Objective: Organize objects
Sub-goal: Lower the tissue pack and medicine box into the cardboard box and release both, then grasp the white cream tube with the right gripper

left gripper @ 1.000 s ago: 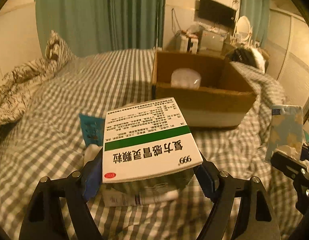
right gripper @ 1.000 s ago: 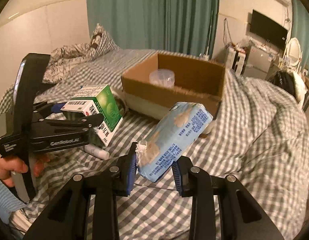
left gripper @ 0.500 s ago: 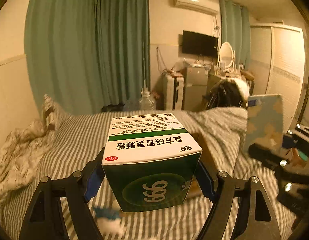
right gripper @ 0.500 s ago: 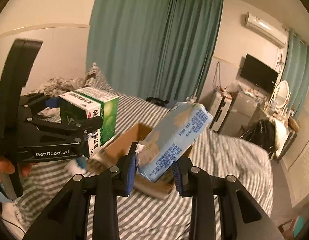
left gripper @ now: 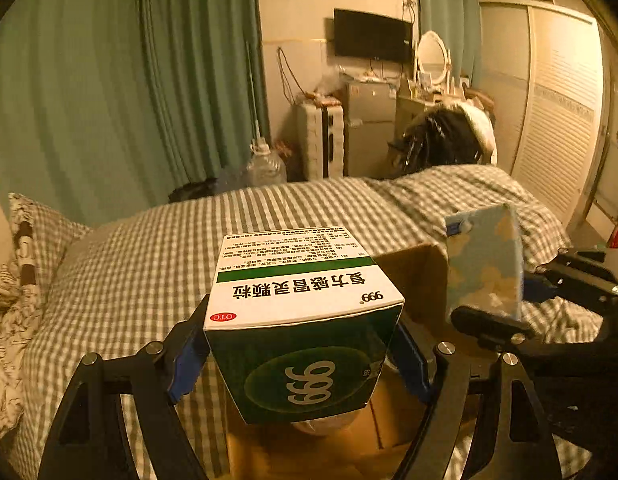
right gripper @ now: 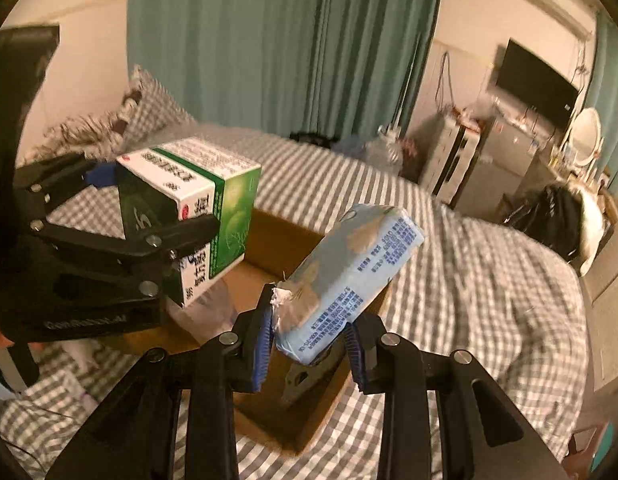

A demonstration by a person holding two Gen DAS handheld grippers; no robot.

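My left gripper is shut on a green and white medicine box marked 999 and holds it in the air above the open cardboard box. It also shows in the right wrist view. My right gripper is shut on a light blue tissue pack, tilted up to the right, above the cardboard box. The pack shows in the left wrist view at the right. A clear plastic item lies inside the box.
The cardboard box stands on a bed with a grey checked cover. Pillows lie at the far left. Green curtains, a TV, cabinets and a wardrobe stand beyond the bed. Small items lie on the cover at lower left.
Both grippers rose from low over the bed and moved forward with their loads; they now hang over the cardboard box, which sits directly below them.
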